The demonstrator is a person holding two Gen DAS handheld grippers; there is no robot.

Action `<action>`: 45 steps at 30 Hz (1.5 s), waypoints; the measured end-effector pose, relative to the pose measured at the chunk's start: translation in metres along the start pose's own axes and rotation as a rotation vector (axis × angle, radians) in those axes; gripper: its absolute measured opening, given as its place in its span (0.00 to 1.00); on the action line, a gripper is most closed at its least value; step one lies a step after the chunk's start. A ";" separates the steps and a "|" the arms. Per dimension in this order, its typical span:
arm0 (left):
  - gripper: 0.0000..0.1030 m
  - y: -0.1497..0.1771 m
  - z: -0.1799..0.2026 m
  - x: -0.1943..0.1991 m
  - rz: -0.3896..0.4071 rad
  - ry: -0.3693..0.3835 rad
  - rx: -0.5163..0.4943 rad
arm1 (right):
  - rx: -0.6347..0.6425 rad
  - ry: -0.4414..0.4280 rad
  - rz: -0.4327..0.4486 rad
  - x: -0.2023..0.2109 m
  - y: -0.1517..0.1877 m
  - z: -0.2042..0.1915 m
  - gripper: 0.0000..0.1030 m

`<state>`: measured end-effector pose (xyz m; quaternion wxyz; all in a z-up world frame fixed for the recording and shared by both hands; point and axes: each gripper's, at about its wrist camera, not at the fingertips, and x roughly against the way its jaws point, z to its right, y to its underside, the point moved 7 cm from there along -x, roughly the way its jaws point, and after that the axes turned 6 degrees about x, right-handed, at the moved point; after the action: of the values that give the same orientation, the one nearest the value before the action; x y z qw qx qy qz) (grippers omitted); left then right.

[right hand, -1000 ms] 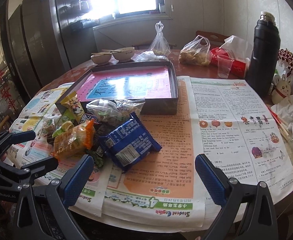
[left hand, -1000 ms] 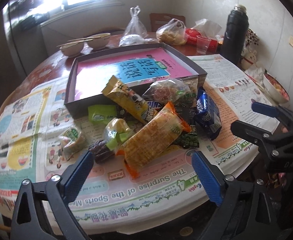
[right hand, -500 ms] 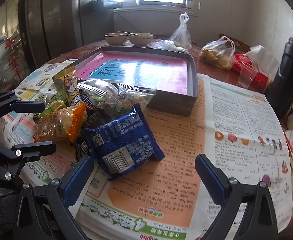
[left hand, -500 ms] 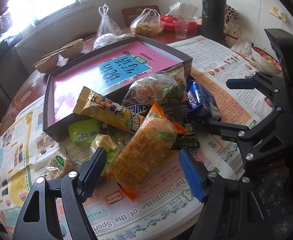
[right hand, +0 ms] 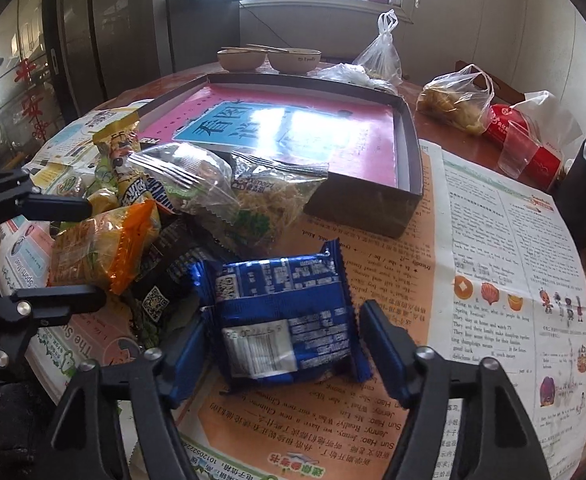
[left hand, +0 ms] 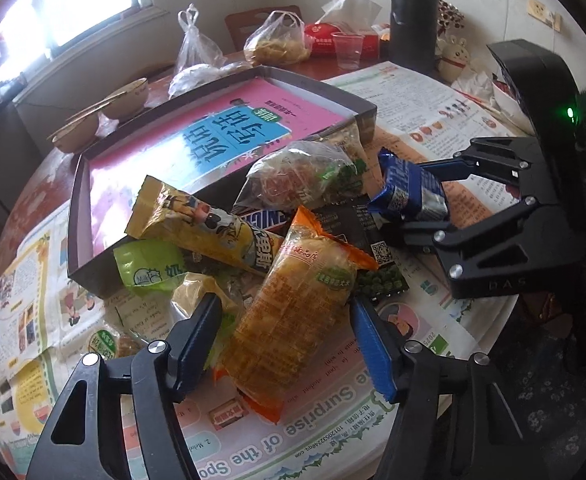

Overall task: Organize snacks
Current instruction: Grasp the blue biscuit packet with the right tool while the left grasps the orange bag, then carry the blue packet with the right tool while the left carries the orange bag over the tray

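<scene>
Two tools close in on a snack pile lying against the near wall of the box (left hand: pixel 221 120) on the newspapered counter: the left tool (left hand: pixel 283 330) straddles the orange pack (left hand: pixel 293 312) at the pile's near edge, the right tool (right hand: pixel 283 344) the blue pack (right hand: pixel 285 320) just beside the box's corner. Both jaws have just been closing, each with its pack between them, neither pad visibly pressing yet. Both packs look light, crinkly and slippery, their contents likely crushable, so a gentle mid-body pinch across the width seems safest.
</scene>
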<state>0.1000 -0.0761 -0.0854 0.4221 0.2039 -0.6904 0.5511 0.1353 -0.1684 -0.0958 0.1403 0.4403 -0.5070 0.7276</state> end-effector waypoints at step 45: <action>0.36 -0.043 -0.097 0.061 0.172 0.144 0.428 | -0.179 -0.029 0.177 0.040 -0.055 0.022 0.55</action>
<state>0.1321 0.0120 -0.0074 0.3688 0.1895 -0.5407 0.7319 0.1591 -0.1723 -0.0287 0.1068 0.3898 -0.6087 0.6828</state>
